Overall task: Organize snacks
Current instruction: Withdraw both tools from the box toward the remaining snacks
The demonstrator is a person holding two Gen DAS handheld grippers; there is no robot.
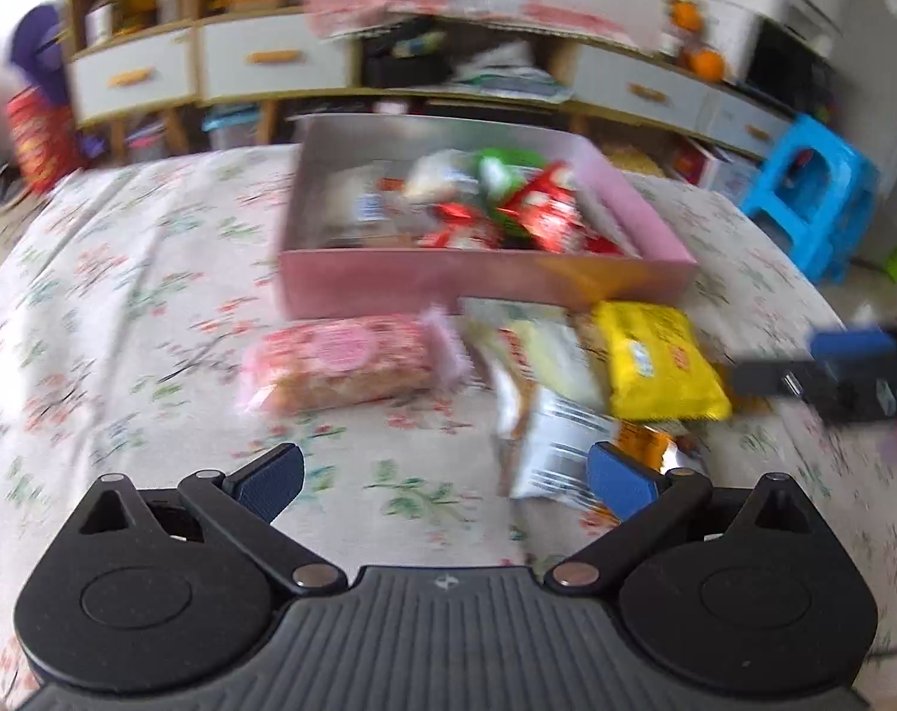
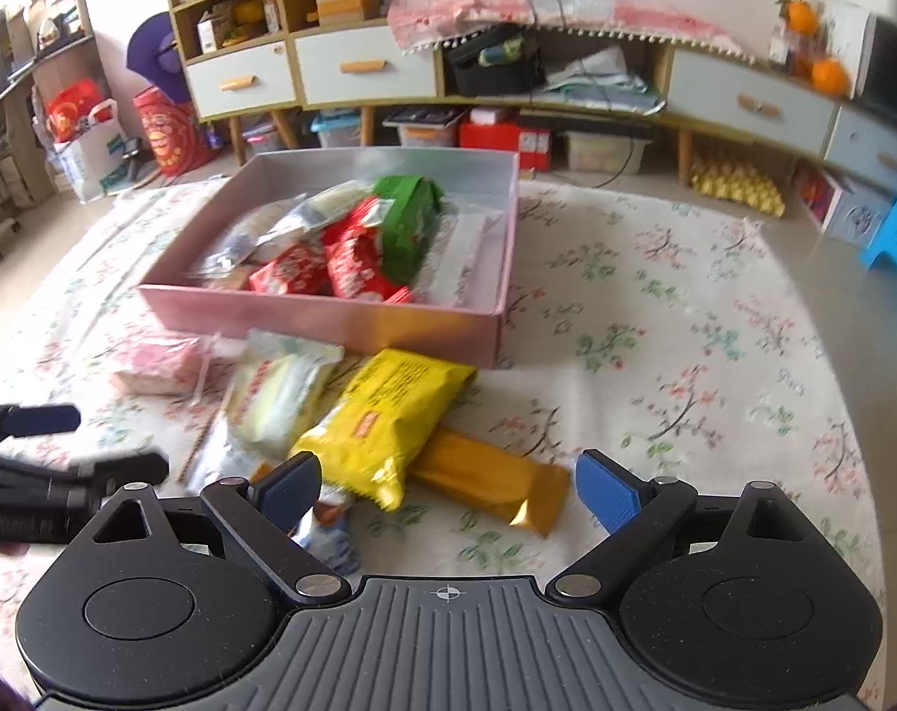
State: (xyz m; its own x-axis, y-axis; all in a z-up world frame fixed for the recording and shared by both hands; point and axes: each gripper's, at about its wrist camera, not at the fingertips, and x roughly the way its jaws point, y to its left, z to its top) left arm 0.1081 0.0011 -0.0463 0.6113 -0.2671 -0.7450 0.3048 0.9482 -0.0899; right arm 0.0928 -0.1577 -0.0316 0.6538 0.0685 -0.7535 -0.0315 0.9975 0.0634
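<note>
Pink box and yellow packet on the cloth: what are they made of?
Pink box: looks like cardboard with a slightly glossy pink skin and a pale, silvery inside; straight thin walls and crisp corners suggest it. Yellow packet: probably printed plastic film, shiny, with creases, glare and a crimped end seal. Neither is certain from looks alone.

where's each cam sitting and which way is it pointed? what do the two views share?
Left wrist: on the left gripper, angled down at the pink packet and pink box; own open fingers show, right gripper at its right edge.
Right wrist: on the right gripper, angled down at the yellow bag; own open fingers show, left gripper at its left edge.
Shared: box, loose snacks, floral cloth.
</note>
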